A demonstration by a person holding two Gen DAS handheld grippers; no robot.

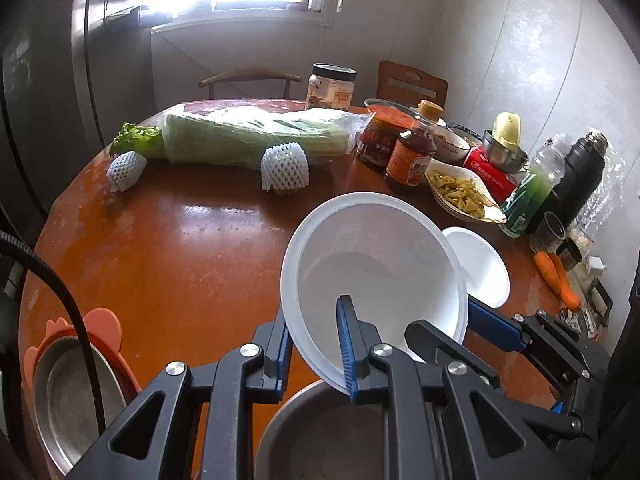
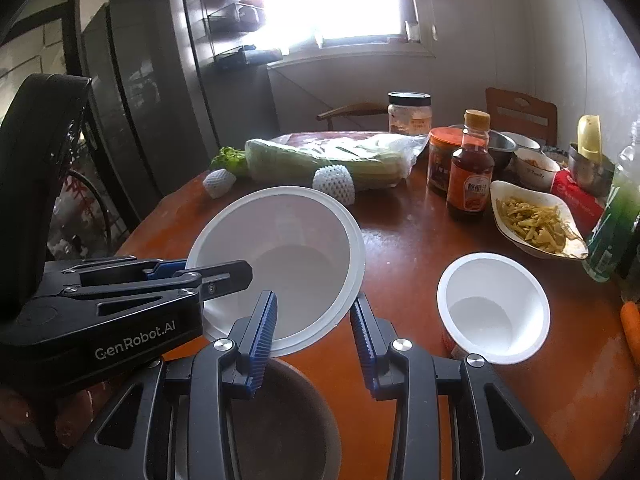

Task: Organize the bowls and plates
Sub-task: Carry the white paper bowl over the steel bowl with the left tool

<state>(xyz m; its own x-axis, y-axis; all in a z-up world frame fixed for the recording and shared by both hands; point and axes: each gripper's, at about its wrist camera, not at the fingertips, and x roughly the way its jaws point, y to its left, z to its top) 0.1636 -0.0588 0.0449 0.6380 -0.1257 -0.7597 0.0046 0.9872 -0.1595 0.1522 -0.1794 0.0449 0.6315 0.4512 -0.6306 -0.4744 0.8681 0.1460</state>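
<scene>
A: Both grippers on the one big white bowl [image 2: 280, 264], carried tilted above the steel bowl [image 1: 324, 432] at the near table [image 1: 200, 240] edge.

B: Left gripper [image 1: 316, 344]?

A: Jaws pinched tight on the near rim, one finger inside, one outside. Right gripper [image 2: 314, 336] nearly closed too, clamping the opposite rim.

B: Second small white bowl [image 2: 494, 308]?

A: Standing free on the table, just right of the carried one.

B: Risks?

A: Thin rim. If the hands drift apart it could buckle or slip a pad. A low swing right would likely clip the small bowl or the dish of pickles [image 2: 536, 224].
</scene>
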